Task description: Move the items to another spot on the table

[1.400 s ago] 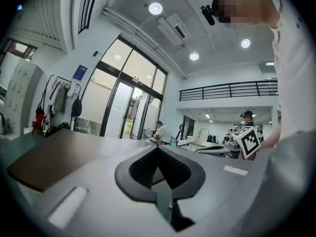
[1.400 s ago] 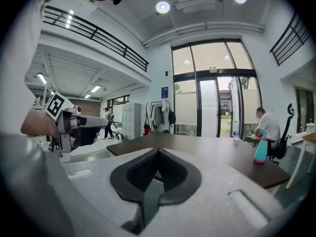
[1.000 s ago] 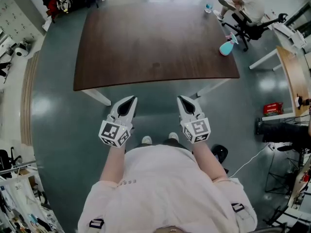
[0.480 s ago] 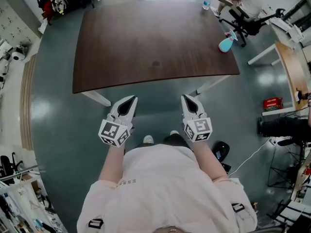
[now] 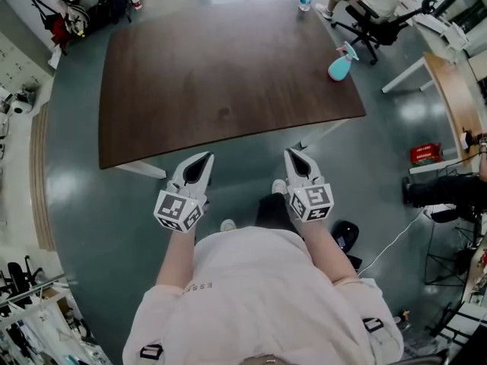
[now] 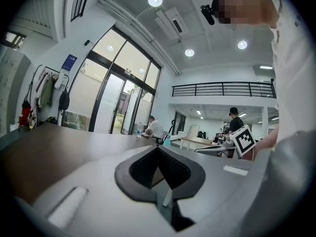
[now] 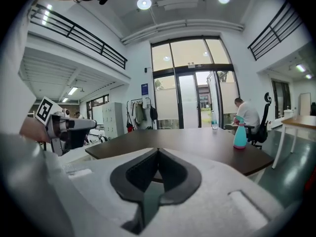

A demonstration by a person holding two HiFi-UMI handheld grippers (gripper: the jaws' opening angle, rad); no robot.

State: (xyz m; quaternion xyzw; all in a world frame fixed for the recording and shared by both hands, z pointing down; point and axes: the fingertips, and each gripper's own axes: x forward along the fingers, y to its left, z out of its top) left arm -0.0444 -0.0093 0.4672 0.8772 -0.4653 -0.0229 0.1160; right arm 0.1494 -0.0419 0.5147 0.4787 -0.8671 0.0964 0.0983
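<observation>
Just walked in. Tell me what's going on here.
A person stands at the near side of a dark wooden table, holding the left gripper and the right gripper out in front, short of the table's edge. Both grippers have their jaws closed with nothing between them. A teal spray bottle stands near the table's far right corner and a water bottle at its far edge. Neither is being touched, so no item is in hand.

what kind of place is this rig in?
Probably an open-plan office or lab: a large dark table, an office chair beyond it, tall glass doors and a mezzanine railing.
</observation>
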